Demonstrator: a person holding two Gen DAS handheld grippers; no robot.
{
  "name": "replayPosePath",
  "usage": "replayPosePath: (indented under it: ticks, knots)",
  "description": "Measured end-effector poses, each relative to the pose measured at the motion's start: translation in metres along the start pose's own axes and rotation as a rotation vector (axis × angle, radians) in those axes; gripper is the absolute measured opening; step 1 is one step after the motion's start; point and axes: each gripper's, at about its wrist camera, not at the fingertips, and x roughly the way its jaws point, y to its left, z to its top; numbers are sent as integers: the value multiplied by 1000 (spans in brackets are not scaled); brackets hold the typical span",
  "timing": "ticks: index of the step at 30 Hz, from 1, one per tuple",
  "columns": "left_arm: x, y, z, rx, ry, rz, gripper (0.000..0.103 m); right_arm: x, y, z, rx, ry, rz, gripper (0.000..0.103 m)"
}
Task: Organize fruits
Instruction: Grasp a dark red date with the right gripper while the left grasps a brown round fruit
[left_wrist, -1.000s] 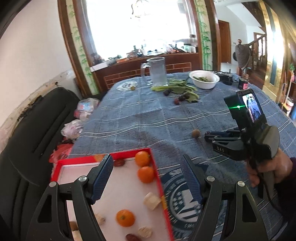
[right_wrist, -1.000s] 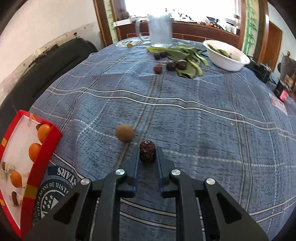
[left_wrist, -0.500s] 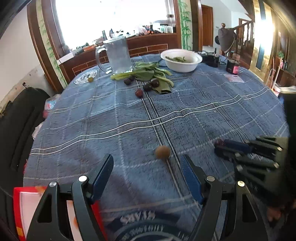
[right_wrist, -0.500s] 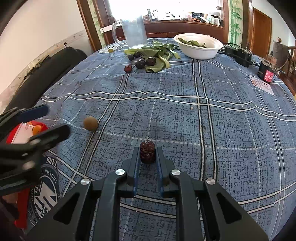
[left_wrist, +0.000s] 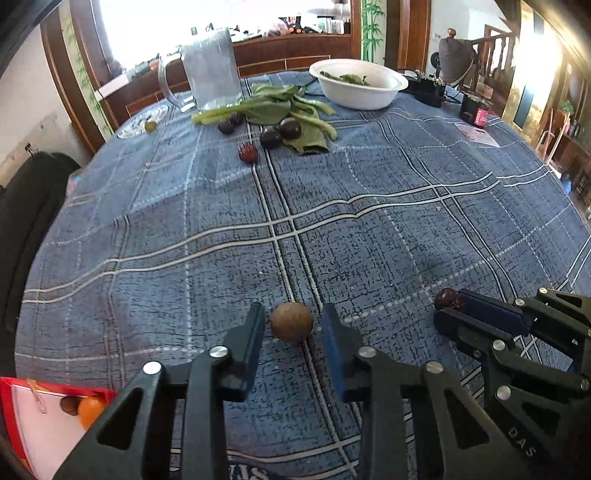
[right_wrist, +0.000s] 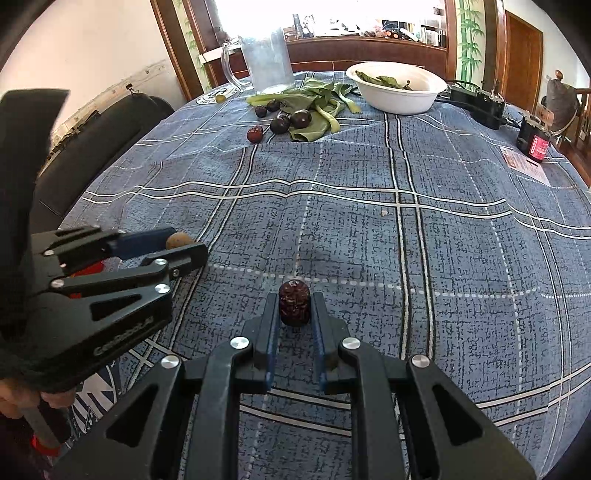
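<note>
From the left wrist camera, the left gripper (left_wrist: 292, 325) is sitting low over the blue plaid tablecloth (left_wrist: 369, 229) with its jaws standing wide, and a round brown fruit (left_wrist: 291, 321) is lying on the cloth between the fingertips, with a gap showing on each side. At four o'clock the right gripper (left_wrist: 448, 308) is reaching in, pinching a dark red fruit (left_wrist: 447, 298) at its tip. At eight o'clock a corner of the red tray (left_wrist: 11, 413) is showing, with an orange (left_wrist: 90, 410) inside. Toward twelve o'clock, dark plums (left_wrist: 280, 133) are lying by green leaves (left_wrist: 288, 107), a glass pitcher (left_wrist: 212, 70) and a white bowl (left_wrist: 360, 86).

From the right wrist camera, the right gripper (right_wrist: 294, 306) is clamping narrow on the dark red fruit (right_wrist: 294, 303), held just above the cloth. At nine o'clock the left gripper (right_wrist: 177, 247) is flanking the brown fruit (right_wrist: 178, 240).
</note>
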Motion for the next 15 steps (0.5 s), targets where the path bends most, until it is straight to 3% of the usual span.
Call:
replayPosePath:
  ticks: [2,10,15]
  knots:
    - [0,-2,1,-2,-4,-17,21,0,1,0,-5,-2,-4,18]
    - [-13,-6,0,2,-30,-32,21,-3,0,0,-9,-24,1,18]
    - [-58,-11,-15,2,-118,-9,21,-22,4,2,-20,-128,15,18]
